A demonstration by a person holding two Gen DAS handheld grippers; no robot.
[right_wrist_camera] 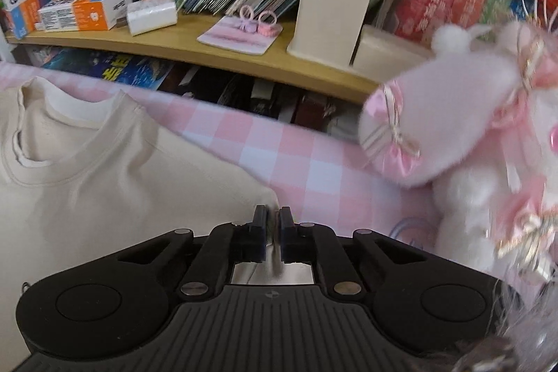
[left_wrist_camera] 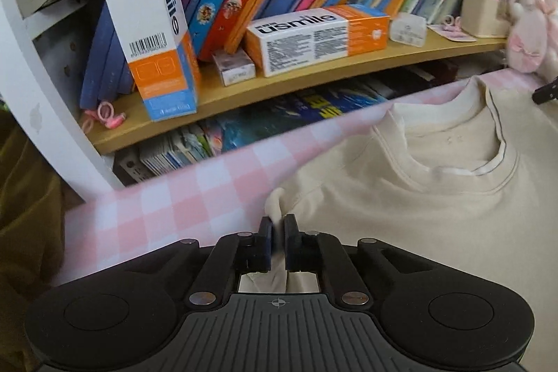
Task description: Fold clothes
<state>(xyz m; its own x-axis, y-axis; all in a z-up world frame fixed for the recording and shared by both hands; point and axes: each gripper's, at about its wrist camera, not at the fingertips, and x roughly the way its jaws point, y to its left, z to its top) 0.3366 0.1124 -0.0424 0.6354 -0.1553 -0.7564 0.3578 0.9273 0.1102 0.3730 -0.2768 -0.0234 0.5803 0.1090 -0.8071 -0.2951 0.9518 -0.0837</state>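
1. The cream sweatshirt (left_wrist_camera: 401, 215) was laid flat on the pink checked cloth (left_wrist_camera: 167, 201), collar toward the far bookshelf (left_wrist_camera: 279, 82).
2. Its left shoulder edge was pinched between the clenched fingers of the left gripper (left_wrist_camera: 278, 225).
3. Its right shoulder edge was clamped likewise by the right gripper (right_wrist_camera: 273, 218).
4. A pink plush toy (right_wrist_camera: 464, 128) was seen on the right, near that gripper.

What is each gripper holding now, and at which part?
Both hold the cream sweatshirt. The left gripper is shut on a pinch of fabric at its left shoulder edge; the right gripper is shut on the right shoulder edge.
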